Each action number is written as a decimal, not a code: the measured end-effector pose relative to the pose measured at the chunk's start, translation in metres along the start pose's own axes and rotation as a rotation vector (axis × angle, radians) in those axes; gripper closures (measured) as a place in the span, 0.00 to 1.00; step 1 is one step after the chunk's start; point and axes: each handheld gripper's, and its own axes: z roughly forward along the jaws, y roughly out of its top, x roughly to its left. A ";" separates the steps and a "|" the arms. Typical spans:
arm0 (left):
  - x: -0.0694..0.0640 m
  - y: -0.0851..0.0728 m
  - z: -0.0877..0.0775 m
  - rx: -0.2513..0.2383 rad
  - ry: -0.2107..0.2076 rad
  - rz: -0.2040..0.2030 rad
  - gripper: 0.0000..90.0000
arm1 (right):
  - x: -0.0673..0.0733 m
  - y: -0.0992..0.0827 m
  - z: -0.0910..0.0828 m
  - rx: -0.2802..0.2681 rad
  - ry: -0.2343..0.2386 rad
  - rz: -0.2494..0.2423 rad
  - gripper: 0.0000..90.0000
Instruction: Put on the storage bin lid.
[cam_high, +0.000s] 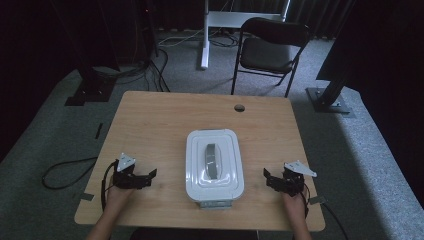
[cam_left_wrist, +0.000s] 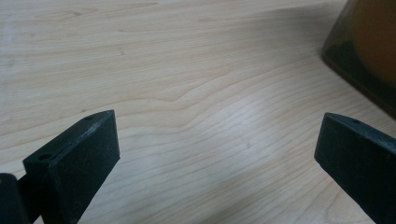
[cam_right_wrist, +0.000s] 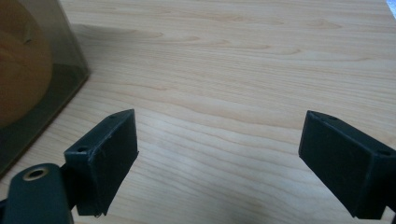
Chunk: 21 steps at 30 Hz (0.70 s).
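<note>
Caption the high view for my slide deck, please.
Open left gripper and right gripper flank a lidded white container on the wooden table.

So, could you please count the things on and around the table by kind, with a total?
Grippers: 2, the left gripper and the right gripper, both open and empty
Lidded containers: 1, the white-lidded box on the table
Tables: 1
Folding chairs: 1, the black chair behind the table
Total: 5
</note>
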 end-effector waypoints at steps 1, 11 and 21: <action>0.002 -0.001 -0.001 -0.003 0.002 -0.005 0.01 | -0.002 -0.001 -0.001 0.001 -0.003 0.005 0.12; 0.013 -0.006 -0.008 -0.001 0.019 -0.037 0.00 | -0.013 -0.010 -0.009 0.014 -0.022 0.029 0.12; 0.025 -0.016 -0.020 0.017 0.050 -0.064 0.01 | -0.027 -0.023 -0.016 0.047 -0.042 0.047 0.12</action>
